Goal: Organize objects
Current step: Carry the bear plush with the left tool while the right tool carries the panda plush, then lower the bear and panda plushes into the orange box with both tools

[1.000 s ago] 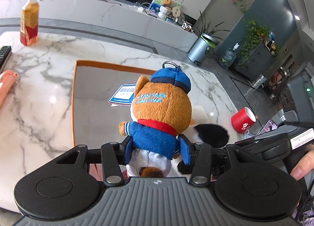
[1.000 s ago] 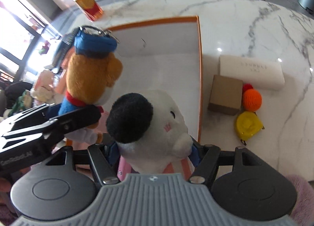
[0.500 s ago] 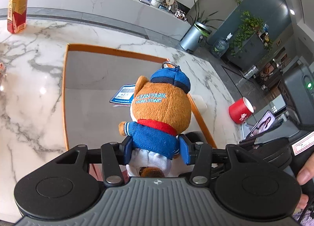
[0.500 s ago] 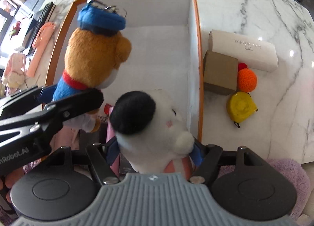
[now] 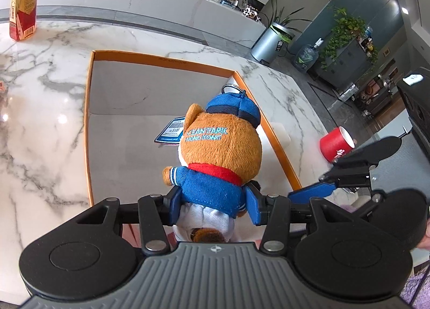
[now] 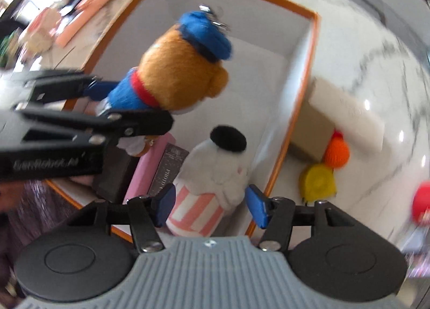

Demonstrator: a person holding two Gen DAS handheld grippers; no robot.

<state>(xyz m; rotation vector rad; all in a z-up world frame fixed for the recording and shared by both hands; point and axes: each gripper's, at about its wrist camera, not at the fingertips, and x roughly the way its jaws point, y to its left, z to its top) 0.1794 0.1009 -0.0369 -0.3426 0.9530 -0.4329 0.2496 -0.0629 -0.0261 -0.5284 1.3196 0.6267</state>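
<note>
Marble table, left jaws clamped on bear plush, right jaws apart around white plush.

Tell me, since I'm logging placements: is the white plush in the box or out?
In. The white plush stands upright inside the orange-rimmed box, near its right wall; the right tool is open around it.

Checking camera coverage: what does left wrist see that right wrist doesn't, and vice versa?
Left wrist only: the juice bottle, the price tag hanging off the bear, the bin and plants in the room behind.

Right wrist only: the white plush standing in the box with the right tool open around it, a pink box, a brown box, an orange ball, a yellow tape. This view is blurred.

Both: the bear clamped in the left tool, the orange-rimmed box, the marble table, the red cup.
</note>
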